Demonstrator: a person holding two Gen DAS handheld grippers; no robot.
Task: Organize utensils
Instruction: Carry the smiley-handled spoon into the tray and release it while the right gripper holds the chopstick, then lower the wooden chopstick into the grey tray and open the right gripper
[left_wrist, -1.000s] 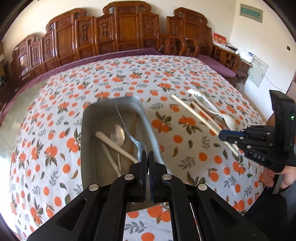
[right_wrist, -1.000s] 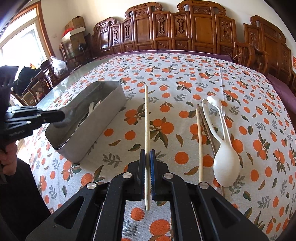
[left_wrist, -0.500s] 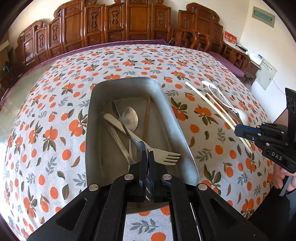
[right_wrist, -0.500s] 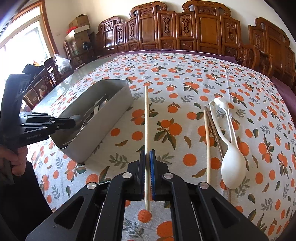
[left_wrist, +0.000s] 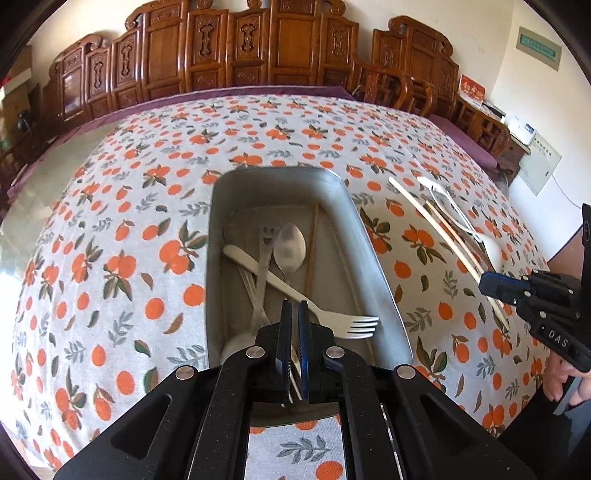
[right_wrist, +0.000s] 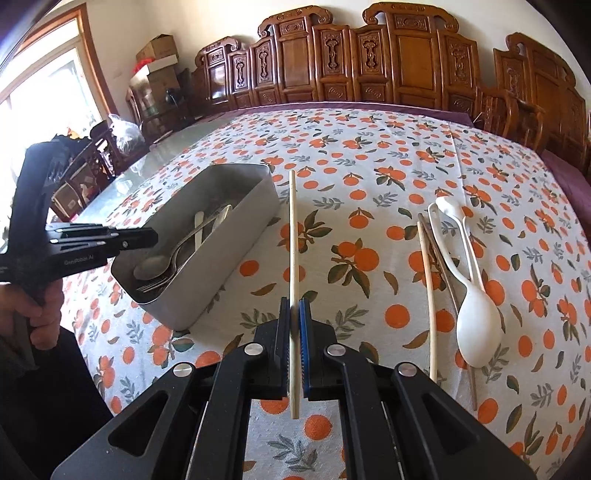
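A grey metal bin (left_wrist: 373, 266) holds a metal spoon (left_wrist: 291, 246), a smiley-handled metal utensil (left_wrist: 266, 236), a white plastic fork (left_wrist: 332, 320) and a chopstick (left_wrist: 312, 251). My left gripper (left_wrist: 292, 314) hovers over the bin's near end, its jaws slightly apart and empty. My right gripper (right_wrist: 294, 314) is shut on a pale chopstick (right_wrist: 293, 236), held above the cloth right of the bin (right_wrist: 236, 236). White plastic spoons (right_wrist: 476, 317) and loose chopsticks (right_wrist: 428, 295) lie on the tablecloth further right.
The table carries an orange-print cloth (right_wrist: 369, 155). Carved wooden chairs (right_wrist: 406, 66) line its far side. A glass-topped strip (right_wrist: 166, 155) borders the cloth at left. The right gripper also shows in the left wrist view (left_wrist: 491, 286).
My left gripper let go of the metal spoon, which now lies in the bin, and drew back a little. The right gripper still holds its chopstick, almost unmoved.
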